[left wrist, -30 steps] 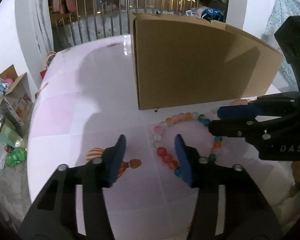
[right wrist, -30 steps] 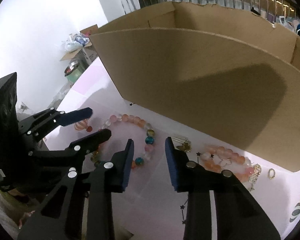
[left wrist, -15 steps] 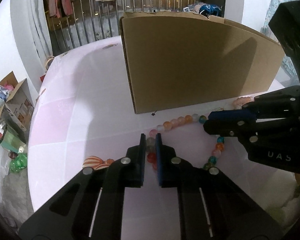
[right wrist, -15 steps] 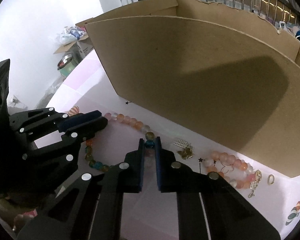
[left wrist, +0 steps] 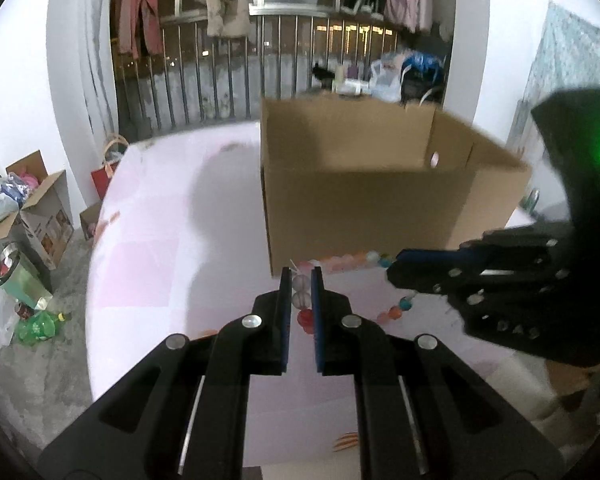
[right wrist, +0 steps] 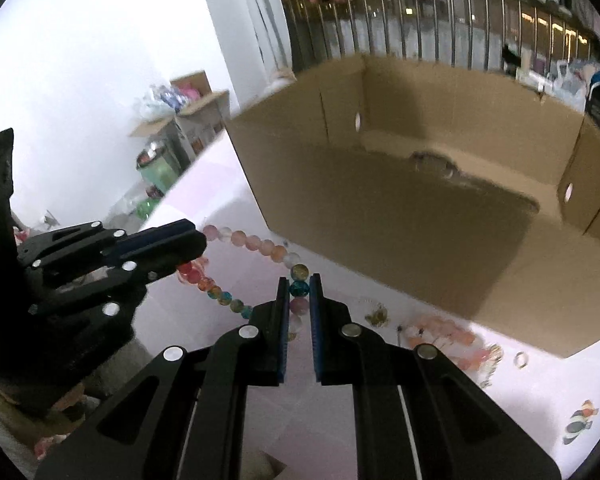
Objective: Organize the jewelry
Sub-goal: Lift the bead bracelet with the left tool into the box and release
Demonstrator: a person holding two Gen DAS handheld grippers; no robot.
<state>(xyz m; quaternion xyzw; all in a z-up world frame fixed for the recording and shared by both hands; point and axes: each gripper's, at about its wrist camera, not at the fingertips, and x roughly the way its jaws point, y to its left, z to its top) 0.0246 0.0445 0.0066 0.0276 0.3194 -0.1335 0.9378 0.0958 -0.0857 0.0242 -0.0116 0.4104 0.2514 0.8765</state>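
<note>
Both tongs have risen since the earlier frame, and the bead necklace that lay flat on the table now hangs lifted between them; the box's open top, hidden before, shows.

Left tongs point(left wrist: 301, 280): jaws have just been closing and now pinch the bead necklace point(left wrist: 302, 300), two pale beads caught between the blue pads, a red bead hanging just below them. From the pinch the strand runs off to the right, toward the right tongs.

Right tongs point(right wrist: 299, 290): jaws likewise have just been closing and now clamp the same necklace on a teal bead, a yellowish bead just above the tips and a pink one below. The strand loops away to the left, toward the left tongs, in two runs: pink and peach beads above, mixed coloured beads beneath.

Cardboard box point(right wrist: 400, 232): open-topped, brown, standing just beyond both pairs of tips; its near wall faces the tongs. Round holes pierce its side walls.

Table point(left wrist: 160, 264): pale pink top, below both tongs.

Second bracelet point(right wrist: 452, 336): peach and pink beads, lying on the table to the right of the right tongs, close to the box wall.

Small ring point(right wrist: 521, 359): further right, beside that bracelet.

Gold charm point(right wrist: 377, 314): just right of the right tongs' tips.
</note>
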